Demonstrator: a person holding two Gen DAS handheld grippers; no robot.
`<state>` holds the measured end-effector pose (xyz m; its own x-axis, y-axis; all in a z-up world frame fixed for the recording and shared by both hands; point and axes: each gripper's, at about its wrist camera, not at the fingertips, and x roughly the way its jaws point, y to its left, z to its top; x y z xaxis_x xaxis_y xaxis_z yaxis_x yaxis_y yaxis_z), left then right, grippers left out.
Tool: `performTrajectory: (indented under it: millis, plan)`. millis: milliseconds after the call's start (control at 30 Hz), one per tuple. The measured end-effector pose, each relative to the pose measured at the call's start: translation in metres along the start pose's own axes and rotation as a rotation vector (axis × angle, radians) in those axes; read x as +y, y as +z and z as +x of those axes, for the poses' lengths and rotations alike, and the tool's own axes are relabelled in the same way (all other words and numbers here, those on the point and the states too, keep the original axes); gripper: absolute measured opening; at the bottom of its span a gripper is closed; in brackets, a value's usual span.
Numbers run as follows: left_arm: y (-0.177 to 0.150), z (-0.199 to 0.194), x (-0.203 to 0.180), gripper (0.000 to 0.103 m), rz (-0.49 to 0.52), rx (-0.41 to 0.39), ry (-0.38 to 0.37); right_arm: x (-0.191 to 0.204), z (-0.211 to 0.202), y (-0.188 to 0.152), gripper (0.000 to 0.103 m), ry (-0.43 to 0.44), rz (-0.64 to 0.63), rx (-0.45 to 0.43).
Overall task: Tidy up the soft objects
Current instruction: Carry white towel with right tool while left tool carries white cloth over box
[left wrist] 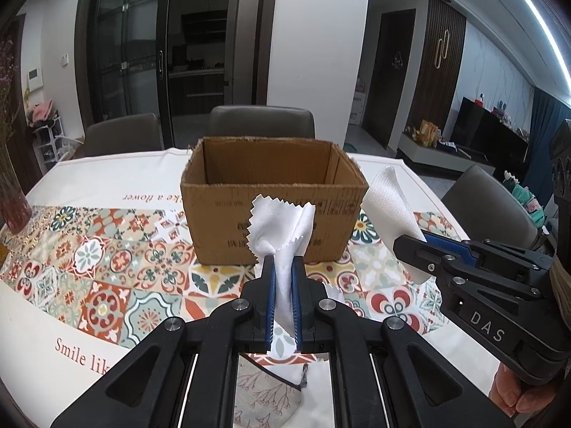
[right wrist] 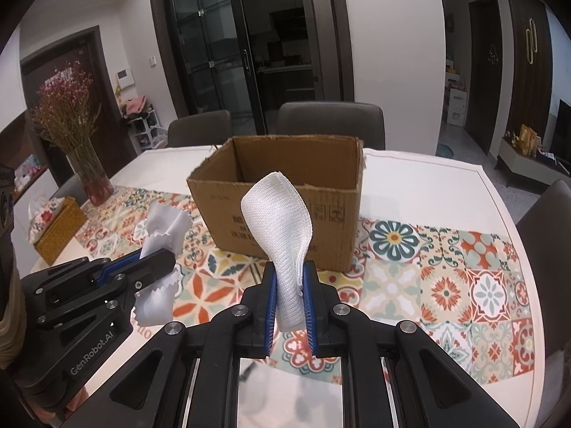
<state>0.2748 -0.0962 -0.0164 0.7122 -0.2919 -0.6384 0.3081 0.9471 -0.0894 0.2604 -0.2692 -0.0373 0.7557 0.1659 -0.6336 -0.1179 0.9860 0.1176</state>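
An open cardboard box (left wrist: 271,192) stands on the patterned tablecloth (left wrist: 107,264), just beyond both grippers; it also shows in the right wrist view (right wrist: 285,192). My left gripper (left wrist: 283,267) is shut on a white cloth with zigzag edges (left wrist: 282,228), held above the table in front of the box. It also shows in the right wrist view (right wrist: 160,249) with its cloth (right wrist: 166,228). My right gripper (right wrist: 289,271) is shut on a folded white gauze cloth (right wrist: 278,214), also in front of the box. It shows at the right of the left wrist view (left wrist: 414,242) with the gauze (left wrist: 389,207).
A vase of pink dried flowers (right wrist: 71,135) and a woven tissue box (right wrist: 57,224) stand at the table's left side. Grey chairs (right wrist: 328,121) stand behind the table and one (right wrist: 546,221) at its right. A floral fabric piece (left wrist: 267,392) lies under my left gripper.
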Motion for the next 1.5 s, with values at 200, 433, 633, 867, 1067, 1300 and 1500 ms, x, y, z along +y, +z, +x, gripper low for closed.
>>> performTrajectory:
  millis: [200,433,633,867,1067,1300,1500]
  plan:
    - [0.012,-0.007,0.006,0.01,0.0,-0.036,0.0,0.006,-0.005,0.011,0.015,0.01,-0.002,-0.029]
    - [0.023,-0.013,0.01,0.01,0.004,-0.069,0.002,0.011,-0.008,0.021,0.015,0.019,-0.005,-0.053]
    - [0.033,-0.015,0.012,0.01,0.01,-0.09,0.004,0.012,-0.01,0.031,0.015,0.019,-0.006,-0.074]
    - [0.047,-0.013,0.014,0.01,0.018,-0.112,0.006,0.011,-0.007,0.044,0.015,0.022,-0.007,-0.092]
    - [0.059,-0.007,0.017,0.01,0.028,-0.123,0.008,0.01,-0.002,0.053,0.015,0.024,-0.009,-0.102]
    - [0.072,0.002,0.02,0.01,0.037,-0.136,0.01,0.008,0.009,0.066,0.015,0.027,-0.009,-0.11]
    - [0.083,0.014,0.025,0.01,0.041,-0.145,0.015,0.004,0.02,0.077,0.015,0.03,-0.01,-0.112]
